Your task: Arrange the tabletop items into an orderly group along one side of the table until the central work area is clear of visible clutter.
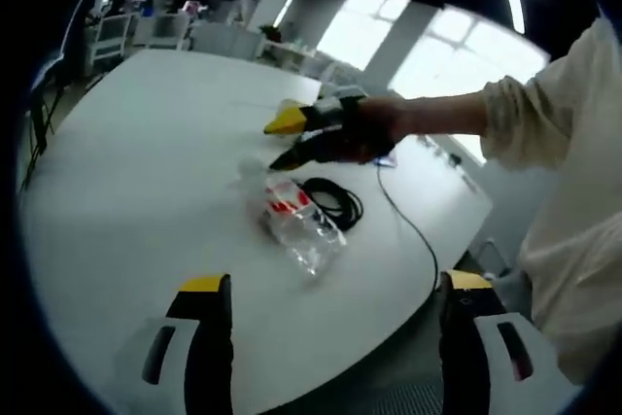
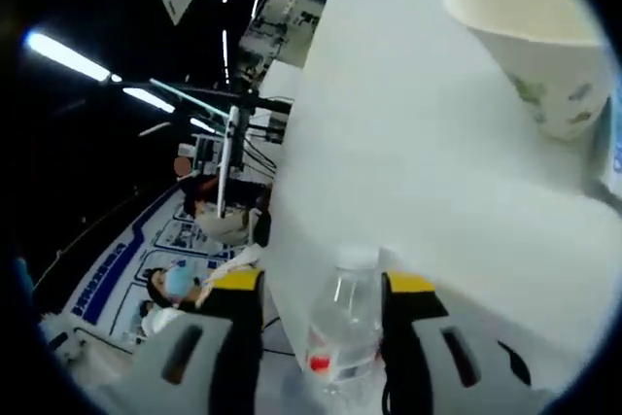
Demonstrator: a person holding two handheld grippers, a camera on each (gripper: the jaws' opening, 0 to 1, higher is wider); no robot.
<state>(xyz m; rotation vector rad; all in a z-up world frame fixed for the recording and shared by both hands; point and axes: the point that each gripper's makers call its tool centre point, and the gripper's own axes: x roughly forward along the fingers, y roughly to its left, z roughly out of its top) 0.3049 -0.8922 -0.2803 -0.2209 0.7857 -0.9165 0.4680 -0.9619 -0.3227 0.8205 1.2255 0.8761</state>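
In the left gripper view, the left gripper (image 1: 335, 303) rises from the bottom with its two yellow-tipped black jaws spread wide and nothing between them, hovering over the near edge of the white table (image 1: 146, 162). Just beyond the jaws, toward the middle of the tabletop, lies a crumpled clear plastic wrapper (image 1: 301, 230) with a red-and-white label at one end, and touching its right side is a coiled black cable (image 1: 335, 201) whose loose end trails off toward the table's right edge. Above these, a person's hand reaches in from the right out of a cream sleeve (image 1: 530, 109), holding the right gripper (image 1: 287, 138), whose yellow-and-black jaws point left just above the wrapper; a clear bottle beside its tips is too faint here to make out well. In the right gripper view, which is rolled on its side, the right gripper's own jaws stand at the bottom, drawn in to either side of a clear plastic bottle (image 2: 345, 332) with a white cap and a red mark low on its body; the bottle sits between the pads, though whether they press on it I cannot tell. At the upper right, a pale paper cup (image 2: 544, 36) with a faint green print rests on the table, well apart from the bottle
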